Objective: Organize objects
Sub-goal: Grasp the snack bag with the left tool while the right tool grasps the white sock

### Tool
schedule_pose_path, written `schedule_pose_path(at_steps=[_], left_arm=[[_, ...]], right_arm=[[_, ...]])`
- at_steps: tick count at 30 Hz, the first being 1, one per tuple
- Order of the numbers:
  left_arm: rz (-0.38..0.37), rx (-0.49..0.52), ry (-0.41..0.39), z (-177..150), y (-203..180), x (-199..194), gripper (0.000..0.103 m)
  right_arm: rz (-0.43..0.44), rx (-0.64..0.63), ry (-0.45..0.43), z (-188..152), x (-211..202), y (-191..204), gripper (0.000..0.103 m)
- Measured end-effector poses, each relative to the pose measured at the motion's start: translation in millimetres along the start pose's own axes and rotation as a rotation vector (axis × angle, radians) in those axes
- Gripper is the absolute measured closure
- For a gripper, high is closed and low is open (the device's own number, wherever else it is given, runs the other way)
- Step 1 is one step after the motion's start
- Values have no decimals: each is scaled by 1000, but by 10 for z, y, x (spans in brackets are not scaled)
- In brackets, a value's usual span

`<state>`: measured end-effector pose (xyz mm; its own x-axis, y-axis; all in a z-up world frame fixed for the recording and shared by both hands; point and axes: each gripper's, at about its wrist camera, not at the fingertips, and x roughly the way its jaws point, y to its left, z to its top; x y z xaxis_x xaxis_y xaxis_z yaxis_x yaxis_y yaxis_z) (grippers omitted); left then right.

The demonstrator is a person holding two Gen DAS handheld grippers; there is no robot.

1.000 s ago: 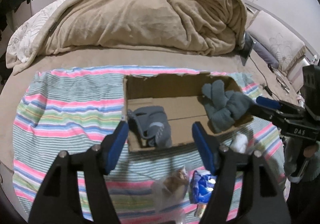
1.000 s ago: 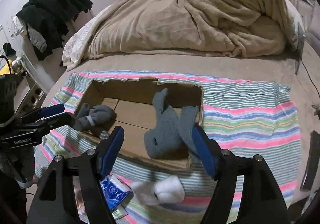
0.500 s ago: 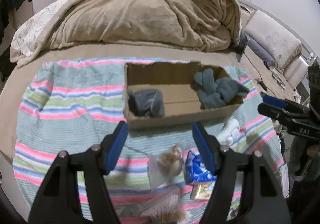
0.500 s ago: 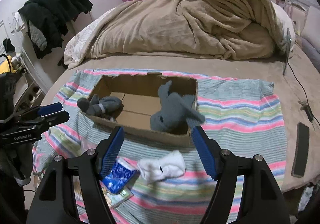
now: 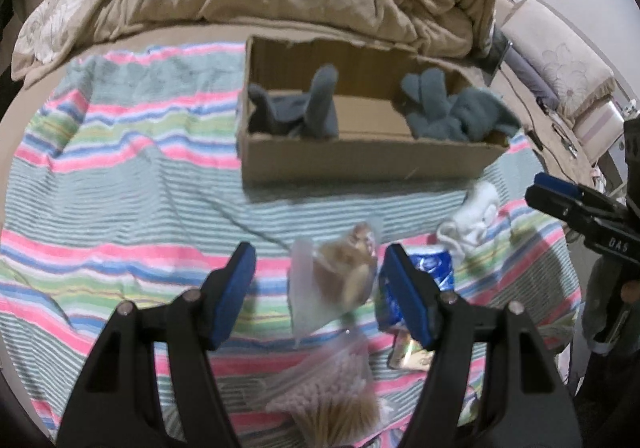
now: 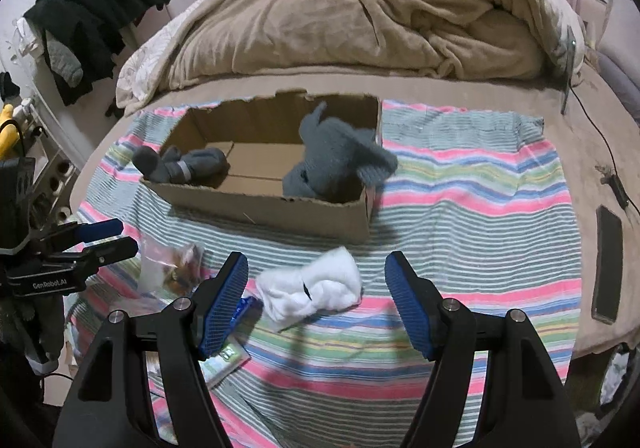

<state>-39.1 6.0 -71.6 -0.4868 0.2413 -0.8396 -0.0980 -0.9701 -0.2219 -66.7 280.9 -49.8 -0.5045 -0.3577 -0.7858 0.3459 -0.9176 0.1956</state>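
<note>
Two bundles of grey socks now lie in the box (image 6: 280, 203), and both grippers have backed away from it since a second ago, when the right gripper (image 6: 316, 302) had its fingers around the sock pile at the box's right end and the left gripper (image 5: 320, 288) was close over the darker pair. That reads as two drops finished and a turn toward what is left on the striped towel (image 6: 480, 207).

Both grippers are spread wide and carry nothing. Just ahead of the right gripper, between its fingers, lies the white sock (image 6: 310, 288), loose on the towel and short of the box. Ahead of the left gripper, between its fingers, sits a clear bag (image 5: 340, 280) with something brown inside; a blue packet (image 5: 434, 274) lies just beside its right finger, and a second bag of thin pale sticks (image 5: 332, 396) lies below it, blurred.

Inside the box, the dark socks (image 5: 296, 111) sit at the end far-left of the left gripper, and the lighter socks (image 5: 452, 111) fill the opposite end, one cuff drooping over the wall. Its middle floor is bare cardboard, so I judge there is room for the white sock next.
</note>
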Motion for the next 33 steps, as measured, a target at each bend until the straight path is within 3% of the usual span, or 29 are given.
schedule_pose_path(at_steps=[18,22,23,25,33], left_arm=[[-31,21,108,-114,-155,482,35],[-18,39,117,-139,-189,545,46],[-20,37,112,-149,-188,550,47],[-31,37,102,-157,-190,539,50],[-28,69,39,-177,-278,373,55]], right_arm=[[30,48,110,-179,545,-179,29],[37,46,123,-211,628,-152,30],[36,34,119,-217,634,-127,31],[45,19,112,-232,631,-90,44],[44,-20,88,-261,564,8,61]])
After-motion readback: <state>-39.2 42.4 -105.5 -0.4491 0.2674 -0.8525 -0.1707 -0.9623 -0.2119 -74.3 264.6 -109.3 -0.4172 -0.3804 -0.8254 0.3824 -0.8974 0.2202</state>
